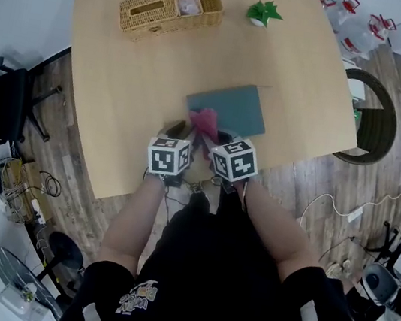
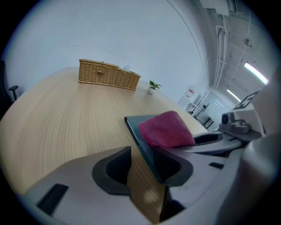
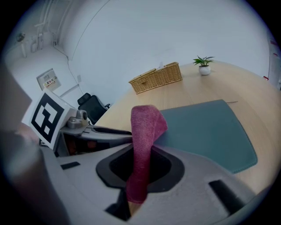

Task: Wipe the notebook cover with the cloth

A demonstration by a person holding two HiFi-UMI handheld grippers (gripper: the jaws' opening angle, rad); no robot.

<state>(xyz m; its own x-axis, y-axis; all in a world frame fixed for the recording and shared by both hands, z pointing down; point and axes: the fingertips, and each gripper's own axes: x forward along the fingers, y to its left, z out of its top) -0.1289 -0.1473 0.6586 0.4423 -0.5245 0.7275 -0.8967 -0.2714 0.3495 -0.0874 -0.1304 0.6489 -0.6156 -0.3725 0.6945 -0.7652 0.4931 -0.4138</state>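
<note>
With right tool clamped on magenta terry cloth, sweep flat across teal rectangular notebook cover; steady near corner using half-open, empty left tool.

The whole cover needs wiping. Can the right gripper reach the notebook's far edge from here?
Probably yes: the right gripper holds the pink cloth at the teal notebook's near corner, and the cover beyond lies bare; the wicker basket stands farther off.
</note>
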